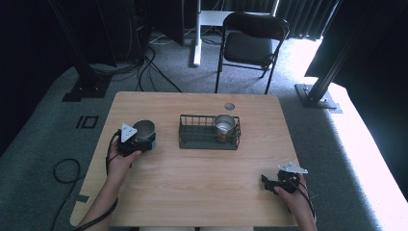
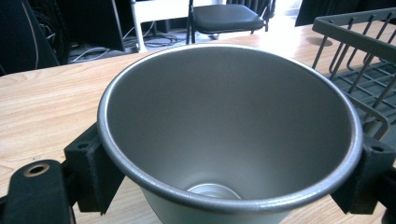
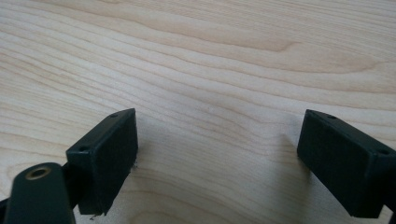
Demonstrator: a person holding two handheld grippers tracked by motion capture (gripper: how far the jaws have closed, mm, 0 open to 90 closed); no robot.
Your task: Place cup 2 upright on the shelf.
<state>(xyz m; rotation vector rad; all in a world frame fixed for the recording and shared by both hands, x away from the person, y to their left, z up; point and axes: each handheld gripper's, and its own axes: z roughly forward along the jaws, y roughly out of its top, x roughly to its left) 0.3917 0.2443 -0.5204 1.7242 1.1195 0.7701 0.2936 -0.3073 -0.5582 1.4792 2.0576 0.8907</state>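
A metal cup (image 2: pixel 229 135) stands upright on the left part of the wooden table (image 1: pixel 192 183), and the left gripper (image 1: pixel 136 140) has its two black jaws pressed against the cup's sides just under the rim, one on each flank, so the cup is clamped between them. The left gripper view looks straight down into the cup's grey inside to its shiny bottom. In the high view the cup (image 1: pixel 144 129) sits at the far end of the gripper, with the person's left hand (image 1: pixel 122 156) behind it

Just to the right of the cup, near but apart, lies a dark wire basket (image 1: pixel 188 136) at the table's middle; a second metal cup (image 1: pixel 224 124) stands in the basket's right end. The basket's wire wall (image 2: pixel 359 51) rises at the right edge of the left gripper view, the nearest thing beside the cup

The right gripper (image 1: pixel 273 181) rests low at the table's near right corner, well apart from both cups, its jaws spread wide over bare wood (image 3: pixel 210 60) with nothing between them

Beyond the table stand a black folding chair (image 1: pixel 250 43) on grey carpet, cables and dark curtains
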